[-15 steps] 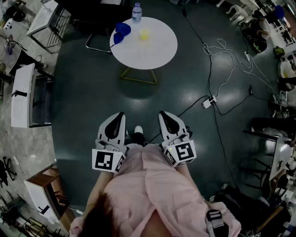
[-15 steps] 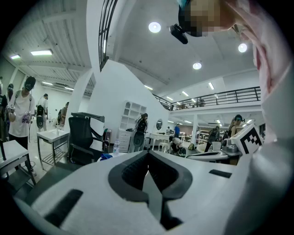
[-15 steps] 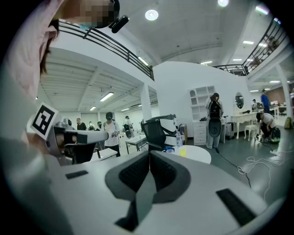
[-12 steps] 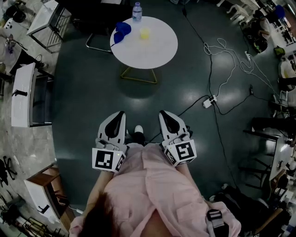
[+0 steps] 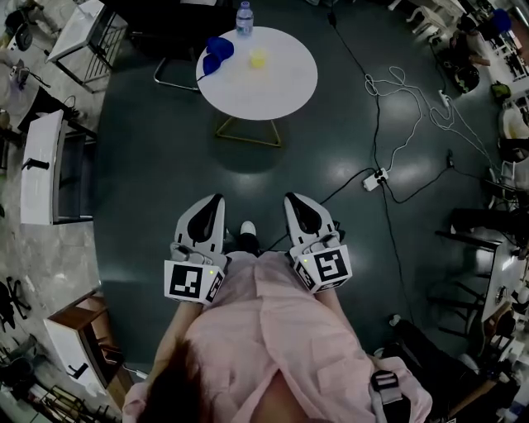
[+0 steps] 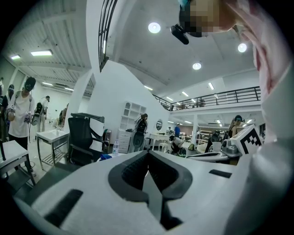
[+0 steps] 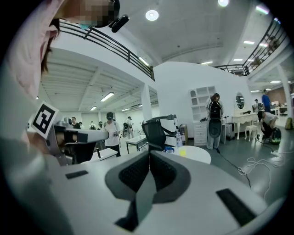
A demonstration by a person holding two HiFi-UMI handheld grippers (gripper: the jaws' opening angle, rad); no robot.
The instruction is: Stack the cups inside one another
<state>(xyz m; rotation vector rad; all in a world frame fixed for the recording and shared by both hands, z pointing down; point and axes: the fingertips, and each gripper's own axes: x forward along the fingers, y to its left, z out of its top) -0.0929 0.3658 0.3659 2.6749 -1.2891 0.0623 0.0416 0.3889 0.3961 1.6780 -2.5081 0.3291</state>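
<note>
Left gripper (image 5: 212,203) and right gripper (image 5: 295,202): fingers closed, empty. Cups (image 5: 216,53) sit on the tabletop (image 5: 273,91), well ahead.

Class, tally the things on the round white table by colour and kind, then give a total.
Blue cups: 2, as far as the head view shows; they sit touching
Yellow cup: 1
Clear water bottle: 1
Total: 4
</note>
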